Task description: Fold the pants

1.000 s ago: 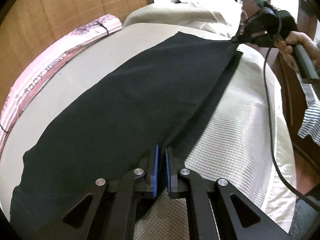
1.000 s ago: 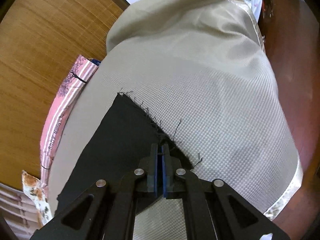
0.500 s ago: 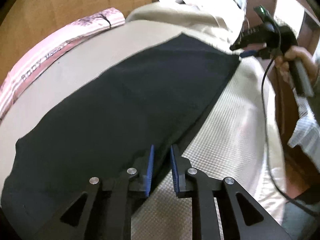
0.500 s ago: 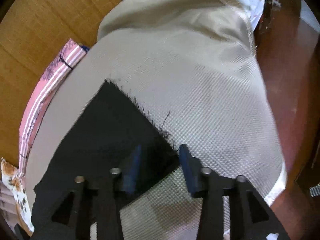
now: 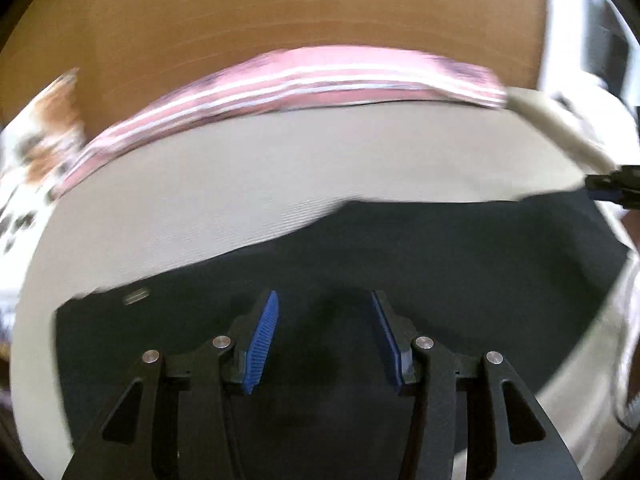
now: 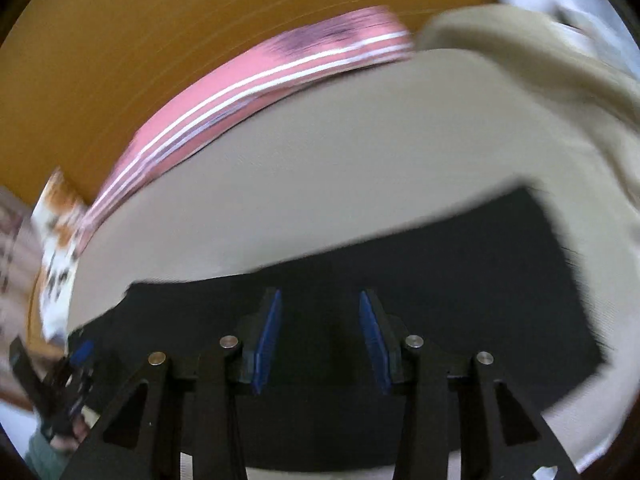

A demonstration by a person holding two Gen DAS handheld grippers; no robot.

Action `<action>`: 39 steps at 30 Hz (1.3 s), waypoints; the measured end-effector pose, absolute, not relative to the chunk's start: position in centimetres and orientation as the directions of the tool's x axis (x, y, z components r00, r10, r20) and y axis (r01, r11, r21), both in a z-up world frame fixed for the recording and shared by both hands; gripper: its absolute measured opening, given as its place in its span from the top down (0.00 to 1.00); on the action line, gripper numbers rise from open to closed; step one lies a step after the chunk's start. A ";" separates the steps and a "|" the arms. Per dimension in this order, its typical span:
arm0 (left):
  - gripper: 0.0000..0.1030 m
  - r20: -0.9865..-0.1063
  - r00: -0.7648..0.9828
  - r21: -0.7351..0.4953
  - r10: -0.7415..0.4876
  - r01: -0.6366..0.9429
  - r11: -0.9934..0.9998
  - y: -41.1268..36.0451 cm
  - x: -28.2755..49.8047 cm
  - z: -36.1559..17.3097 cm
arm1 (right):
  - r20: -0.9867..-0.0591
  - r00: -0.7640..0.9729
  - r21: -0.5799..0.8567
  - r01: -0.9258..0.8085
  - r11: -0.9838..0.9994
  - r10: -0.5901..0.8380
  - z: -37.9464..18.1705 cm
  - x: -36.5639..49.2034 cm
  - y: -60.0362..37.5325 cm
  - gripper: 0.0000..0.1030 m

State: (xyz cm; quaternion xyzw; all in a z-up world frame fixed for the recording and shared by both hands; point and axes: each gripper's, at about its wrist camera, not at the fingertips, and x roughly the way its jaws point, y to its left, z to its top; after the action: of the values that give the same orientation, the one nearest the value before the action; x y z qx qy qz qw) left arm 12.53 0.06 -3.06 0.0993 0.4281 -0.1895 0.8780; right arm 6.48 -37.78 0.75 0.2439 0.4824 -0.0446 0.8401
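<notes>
Both of our hand-held grippers have let go of the black pants since a second ago and swung round to face the bed's far edge. Our left hand-held gripper [image 5: 324, 340] hangs over the pants [image 5: 440, 264], its jaws opening with nothing between them. Our right hand-held gripper [image 6: 318, 340] stands released, also empty. The pants lie flat on the beige bed cover [image 6: 320, 160], near its front edge. Only the right view shows their frayed end [image 6: 568, 248]; only the left shows a small label [image 5: 136, 295].

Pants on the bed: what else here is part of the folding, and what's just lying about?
Part of the job:
pants
left gripper, jaws opening, nothing between them
right gripper, open, empty

Lying about:
bedspread
pink striped cloth
floral cloth
</notes>
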 end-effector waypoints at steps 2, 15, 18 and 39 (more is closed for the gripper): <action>0.53 -0.809 0.554 0.016 -0.194 0.351 0.936 3.1 13.4 -4.1 | -0.830 0.502 0.391 0.211 0.896 0.245 0.1 9.8 -33.8 0.62; 0.53 -0.822 0.534 0.003 -0.197 0.350 0.937 8.4 11.4 -6.0 | -0.812 0.217 0.536 -0.088 0.839 0.542 -6.3 23.6 -18.1 0.62; 0.53 -0.822 0.524 -0.031 -0.224 0.350 0.936 8.7 11.6 -5.9 | -0.778 0.193 0.583 -0.134 0.801 0.598 -6.2 24.5 -16.9 0.90; 0.52 -0.759 0.599 -0.052 -0.256 0.336 0.941 7.9 10.5 -1.5 | -0.796 0.439 0.407 -0.125 0.905 0.418 -0.9 21.9 -19.5 0.59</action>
State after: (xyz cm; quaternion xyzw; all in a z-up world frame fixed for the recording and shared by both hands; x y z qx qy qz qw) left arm 10.54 7.85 -1.47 0.0480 0.4160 -0.1656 0.8929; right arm 21.94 -19.52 -0.90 0.1454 0.5043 0.1624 0.8356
